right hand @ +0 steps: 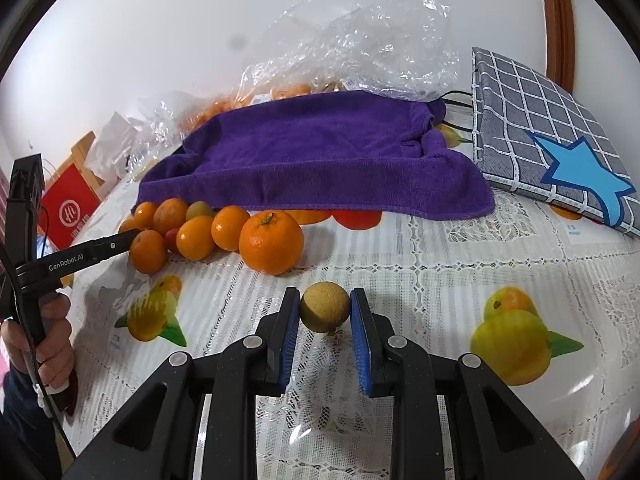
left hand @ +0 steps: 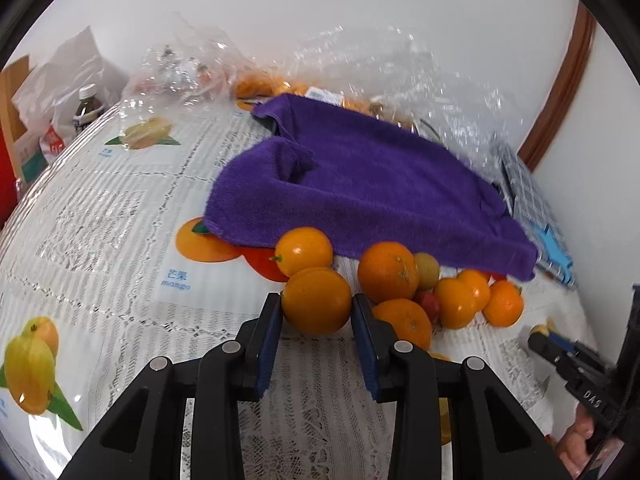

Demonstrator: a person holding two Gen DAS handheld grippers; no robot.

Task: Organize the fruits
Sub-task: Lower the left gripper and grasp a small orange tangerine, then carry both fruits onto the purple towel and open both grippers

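Several oranges lie in a heap on the table in front of a purple towel (left hand: 360,184). My left gripper (left hand: 317,304) is shut on one orange (left hand: 316,300) at the near edge of the heap. Another large orange (left hand: 387,271) sits just right of it. In the right wrist view, my right gripper (right hand: 325,308) is shut on a small round brownish-yellow fruit (right hand: 324,306) just above the tablecloth. The orange heap (right hand: 200,232) lies to its left and ahead, with a large orange (right hand: 271,242) nearest. The left gripper's body (right hand: 76,258) shows at the left.
The purple towel (right hand: 320,152) covers a raised object. A grey checked box with a blue star (right hand: 560,140) stands at the right. Clear plastic bags (right hand: 352,40) with more oranges lie behind. A bottle (left hand: 87,108) and paper bags stand at the far left.
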